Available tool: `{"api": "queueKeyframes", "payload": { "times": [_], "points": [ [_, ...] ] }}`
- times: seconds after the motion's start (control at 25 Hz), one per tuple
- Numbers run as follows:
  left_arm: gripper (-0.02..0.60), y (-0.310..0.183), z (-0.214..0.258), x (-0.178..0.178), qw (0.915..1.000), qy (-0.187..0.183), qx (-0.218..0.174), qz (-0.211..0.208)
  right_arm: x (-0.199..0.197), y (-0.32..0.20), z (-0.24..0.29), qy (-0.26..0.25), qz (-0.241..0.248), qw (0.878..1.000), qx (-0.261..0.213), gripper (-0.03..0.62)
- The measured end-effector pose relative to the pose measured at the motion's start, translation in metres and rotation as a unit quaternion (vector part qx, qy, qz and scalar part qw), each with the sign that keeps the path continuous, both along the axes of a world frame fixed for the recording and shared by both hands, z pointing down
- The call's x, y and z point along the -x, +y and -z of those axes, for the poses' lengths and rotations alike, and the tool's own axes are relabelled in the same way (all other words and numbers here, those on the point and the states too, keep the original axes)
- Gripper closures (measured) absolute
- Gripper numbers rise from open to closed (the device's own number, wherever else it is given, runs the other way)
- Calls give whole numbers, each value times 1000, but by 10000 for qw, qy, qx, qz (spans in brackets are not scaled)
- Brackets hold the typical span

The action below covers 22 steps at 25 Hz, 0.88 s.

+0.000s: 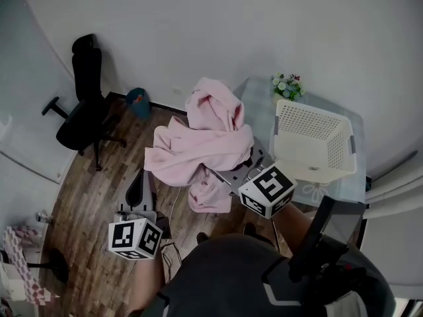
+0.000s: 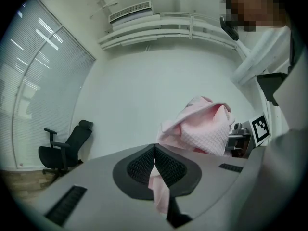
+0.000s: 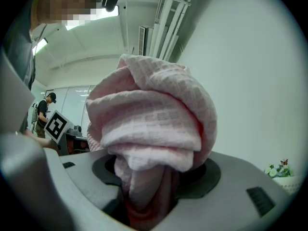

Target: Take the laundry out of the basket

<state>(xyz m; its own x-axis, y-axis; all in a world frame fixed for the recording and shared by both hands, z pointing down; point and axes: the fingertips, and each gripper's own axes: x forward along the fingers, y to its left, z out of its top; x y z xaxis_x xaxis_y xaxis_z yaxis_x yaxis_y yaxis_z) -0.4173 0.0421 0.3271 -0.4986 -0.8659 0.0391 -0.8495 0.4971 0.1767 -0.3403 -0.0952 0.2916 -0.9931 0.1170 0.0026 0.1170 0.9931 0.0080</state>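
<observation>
**Item 1. Pink waffle-weave cloth** (image 1: pixel 205 144): Held in the air between both grippers, to the left of the basket and outside it. It is bunched high near the table edge and draped lower toward the left, and one end is seen hanging over the floor.

**Item 2. Left gripper** (image 2: pixel 155 153): The jaws are closed together on a thin edge of the cloth. A narrow strip is pinched between the ribbed pads (image 2: pixel 171 167), and the bulk of the cloth is seen beyond them.

**Item 3. Right gripper** (image 3: pixel 149 177): The jaws are clamped on a thick gathered wad of the same cloth and are kept partly apart by it. Folds are piled above the jaws.

**Item 4. Basket** (image 1: pixel 310 160): White and perforated, set on the glass table (image 1: pixel 259 111). No laundry is seen in the visible interior.

**Item 5. Flowers** (image 1: pixel 287 86): A small bunch, placed on the table behind the basket.

**Item 6. Office chair** (image 1: pixel 82 111): Black, stood on the wood floor (image 1: pixel 86 197) near the wall, well apart from the cloth.

**Item 7. Bin** (image 1: pixel 137 101): Bluish, set against the wall between the chair and the table.
</observation>
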Motion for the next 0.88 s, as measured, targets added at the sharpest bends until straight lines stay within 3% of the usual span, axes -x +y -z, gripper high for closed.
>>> {"api": "queueKeyframes", "payload": {
  "times": [0.52, 0.64, 0.88],
  "points": [
    [571, 6, 1, 6, 9990, -76, 22, 437, -4, -2, -5, 133, -126, 9998, 118, 304],
    [571, -4, -10, -7, 9989, -252, 11, 394, -17, -10, -20, 136, -147, 9997, 123, 304],
    [571, -15, -29, -29, 9988, -266, 21, 422, -44, -21, -39, 16, -144, 9997, 187, 304]
  ]
}}
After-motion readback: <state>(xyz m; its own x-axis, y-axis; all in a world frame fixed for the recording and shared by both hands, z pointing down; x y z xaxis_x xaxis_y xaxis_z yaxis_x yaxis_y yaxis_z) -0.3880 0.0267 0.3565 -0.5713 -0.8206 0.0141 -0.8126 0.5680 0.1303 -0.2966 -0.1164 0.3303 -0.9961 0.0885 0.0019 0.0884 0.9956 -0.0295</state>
